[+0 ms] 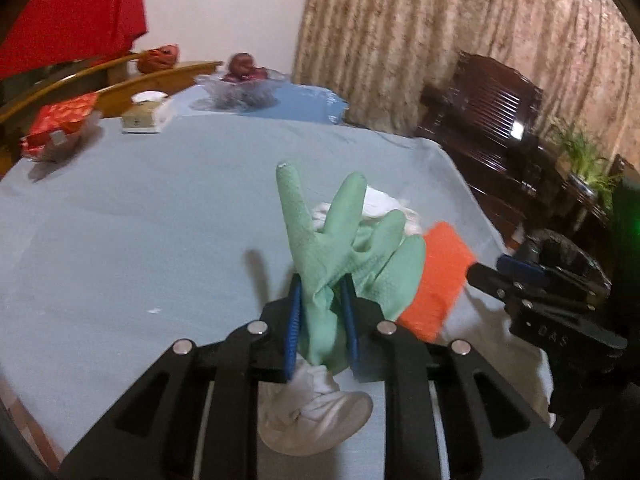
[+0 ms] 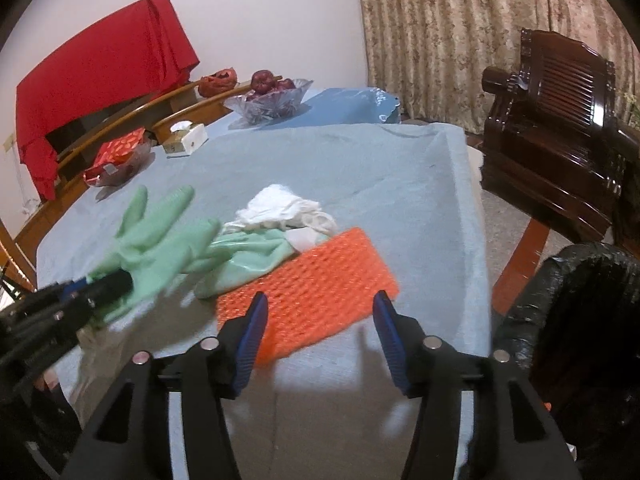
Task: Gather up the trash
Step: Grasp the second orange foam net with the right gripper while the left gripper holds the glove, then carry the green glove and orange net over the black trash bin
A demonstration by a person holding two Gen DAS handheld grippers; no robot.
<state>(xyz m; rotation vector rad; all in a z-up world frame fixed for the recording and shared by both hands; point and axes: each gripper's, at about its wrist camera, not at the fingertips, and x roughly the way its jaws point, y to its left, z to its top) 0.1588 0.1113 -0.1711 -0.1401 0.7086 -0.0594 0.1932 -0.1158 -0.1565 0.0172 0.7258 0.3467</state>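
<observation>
left gripper clamps green glove; right gripper open above orange mesh

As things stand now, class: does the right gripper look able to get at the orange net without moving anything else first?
Probably yes. The right gripper is open, and the orange net lies just ahead of it on the table. Only the net's far edge is overlapped by the green glove; the near part is uncovered.
</observation>
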